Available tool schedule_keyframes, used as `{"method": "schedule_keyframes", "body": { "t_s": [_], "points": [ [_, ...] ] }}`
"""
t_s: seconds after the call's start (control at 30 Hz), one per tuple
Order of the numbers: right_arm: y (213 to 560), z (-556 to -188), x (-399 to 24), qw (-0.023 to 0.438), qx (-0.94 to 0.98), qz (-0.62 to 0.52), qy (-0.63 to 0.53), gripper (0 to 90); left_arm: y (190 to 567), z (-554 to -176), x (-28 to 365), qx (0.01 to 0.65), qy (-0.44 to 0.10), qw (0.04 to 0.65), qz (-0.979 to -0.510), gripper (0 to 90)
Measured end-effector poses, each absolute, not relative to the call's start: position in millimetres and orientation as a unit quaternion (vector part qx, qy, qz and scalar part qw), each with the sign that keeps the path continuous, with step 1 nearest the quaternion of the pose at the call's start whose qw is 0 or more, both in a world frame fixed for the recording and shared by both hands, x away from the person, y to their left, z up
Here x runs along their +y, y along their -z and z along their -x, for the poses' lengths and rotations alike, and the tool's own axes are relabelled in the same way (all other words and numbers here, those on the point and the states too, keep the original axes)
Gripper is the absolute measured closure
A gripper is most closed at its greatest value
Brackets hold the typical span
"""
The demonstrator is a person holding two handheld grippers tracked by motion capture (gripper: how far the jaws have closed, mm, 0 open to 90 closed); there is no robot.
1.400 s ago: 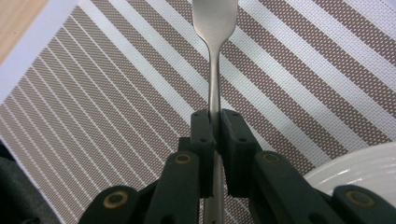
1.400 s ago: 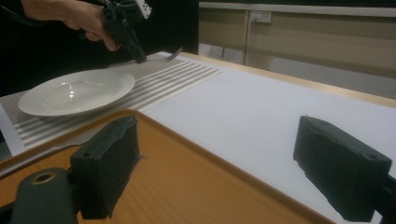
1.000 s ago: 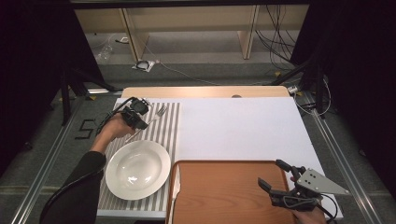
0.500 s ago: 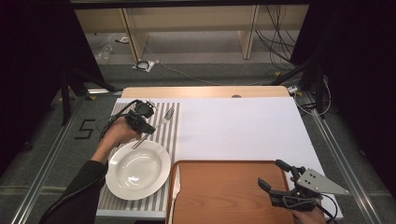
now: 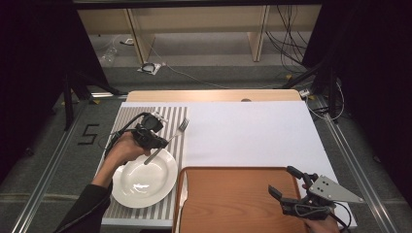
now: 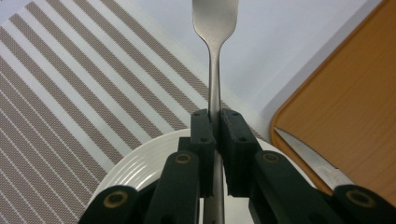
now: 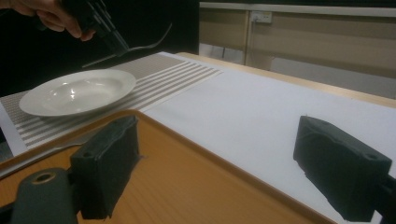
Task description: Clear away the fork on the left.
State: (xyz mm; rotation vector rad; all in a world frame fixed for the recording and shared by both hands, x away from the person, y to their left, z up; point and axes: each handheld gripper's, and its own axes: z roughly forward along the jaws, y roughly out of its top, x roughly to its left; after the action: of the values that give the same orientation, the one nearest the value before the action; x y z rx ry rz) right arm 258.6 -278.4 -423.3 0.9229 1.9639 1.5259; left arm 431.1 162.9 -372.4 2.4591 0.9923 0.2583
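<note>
Fingers [image 6: 207, 135] of the left gripper [image 5: 154, 140] are clenched on the handle of a fork [image 6: 215, 56], which sits lifted at the left of the high view, tines pointing toward the upper right, handle end over the far rim of the white plate [image 5: 143, 182] (no part of it touches the striped placemat [image 5: 128, 121] below). Lower right, the right gripper [image 5: 290, 187] hangs over the wooden tray [image 5: 228, 194] on the tabletop [image 5: 252, 131], its fingers [image 7: 105, 165] spread wide and holding nothing. A knife [image 5: 182, 204] lies along the tray's left edge.
</note>
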Motion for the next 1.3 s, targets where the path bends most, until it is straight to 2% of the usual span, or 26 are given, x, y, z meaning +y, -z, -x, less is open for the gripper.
{"method": "schedule_keyframes", "body": {
  "t_s": [0.27,1.3],
  "points": [
    [423,-258,-277,0.243,0.719,-0.335,-0.558,15.2,370,-410,156,0.349,-0.092,0.274,-0.892,83.4],
    [422,-257,-277,0.246,0.721,-0.332,-0.557,15.3,382,-344,108,0.3,-0.067,0.267,-0.914,83.4]
  ]
}}
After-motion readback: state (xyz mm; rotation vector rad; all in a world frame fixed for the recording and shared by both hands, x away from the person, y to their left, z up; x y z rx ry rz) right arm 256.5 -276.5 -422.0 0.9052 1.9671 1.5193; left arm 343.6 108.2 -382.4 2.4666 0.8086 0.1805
